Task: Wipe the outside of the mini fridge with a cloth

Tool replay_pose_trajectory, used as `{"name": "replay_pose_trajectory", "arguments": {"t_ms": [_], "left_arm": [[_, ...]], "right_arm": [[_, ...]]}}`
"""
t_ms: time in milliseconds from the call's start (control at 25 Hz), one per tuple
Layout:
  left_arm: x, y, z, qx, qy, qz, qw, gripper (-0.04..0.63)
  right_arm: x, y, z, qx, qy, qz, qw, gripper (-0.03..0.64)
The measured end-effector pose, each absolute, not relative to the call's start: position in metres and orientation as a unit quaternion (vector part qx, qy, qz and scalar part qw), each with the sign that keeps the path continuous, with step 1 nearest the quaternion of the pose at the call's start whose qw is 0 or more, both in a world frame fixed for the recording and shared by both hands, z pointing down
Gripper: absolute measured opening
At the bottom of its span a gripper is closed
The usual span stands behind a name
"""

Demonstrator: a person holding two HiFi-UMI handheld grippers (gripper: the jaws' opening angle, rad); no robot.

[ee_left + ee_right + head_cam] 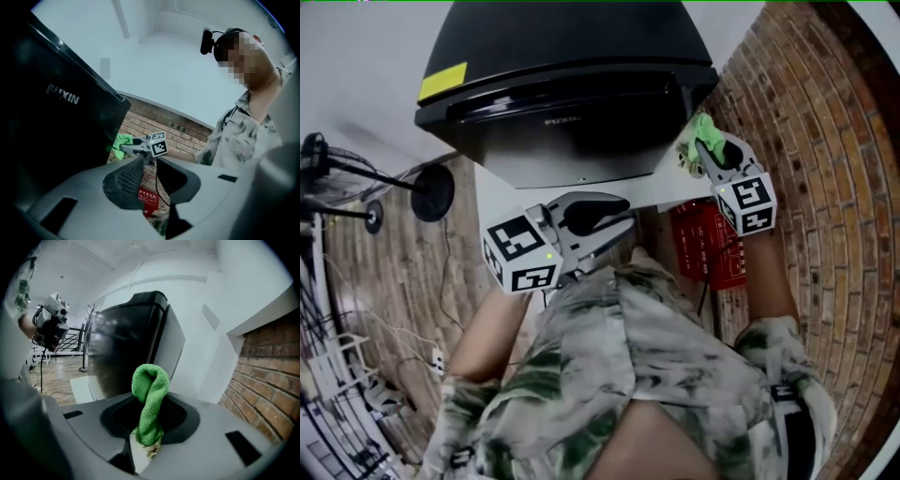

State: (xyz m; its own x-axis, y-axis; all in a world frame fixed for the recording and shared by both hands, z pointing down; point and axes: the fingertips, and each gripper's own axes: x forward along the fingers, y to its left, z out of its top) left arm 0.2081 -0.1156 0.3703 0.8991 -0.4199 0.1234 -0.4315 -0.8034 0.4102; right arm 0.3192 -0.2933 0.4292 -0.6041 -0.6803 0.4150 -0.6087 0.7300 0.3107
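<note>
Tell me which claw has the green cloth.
The right claw: it is shut on the cloth. The left claw holds nothing, its jaws slightly apart.

The glossy black mini fridge (572, 84) on its white base board (511, 202) fills the middle, leaving a narrow lane between its right side and the red brick wall (825, 141). The right gripper (701, 155), clamped on a folded green cloth (705, 131), occupies that lane, with a flat red printed box (708, 246) lower down in it. In front of the door only the left gripper (619, 225) stands in the way, while the wooden floor (394, 272) to the fridge's left is roomier, broken by a black round-footed fan stand (433, 192).
</note>
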Motion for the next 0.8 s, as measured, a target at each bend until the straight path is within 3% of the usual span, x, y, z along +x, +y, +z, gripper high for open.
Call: {"name": "replay_pose_trajectory", "arguments": {"t_ms": [280,800], "left_arm": [[0.164,-0.075,0.385,0.955,-0.218,0.032,0.198,0.095],[0.131,-0.025,0.401,0.933,-0.286,0.061,0.210,0.095]], "right_arm": [[0.282,-0.215,0.391,0.379,-0.899,-0.066,0.209,0.120],[0.188,-0.141,0.382,0.253,-0.942,-0.112,0.191,0.120]]}}
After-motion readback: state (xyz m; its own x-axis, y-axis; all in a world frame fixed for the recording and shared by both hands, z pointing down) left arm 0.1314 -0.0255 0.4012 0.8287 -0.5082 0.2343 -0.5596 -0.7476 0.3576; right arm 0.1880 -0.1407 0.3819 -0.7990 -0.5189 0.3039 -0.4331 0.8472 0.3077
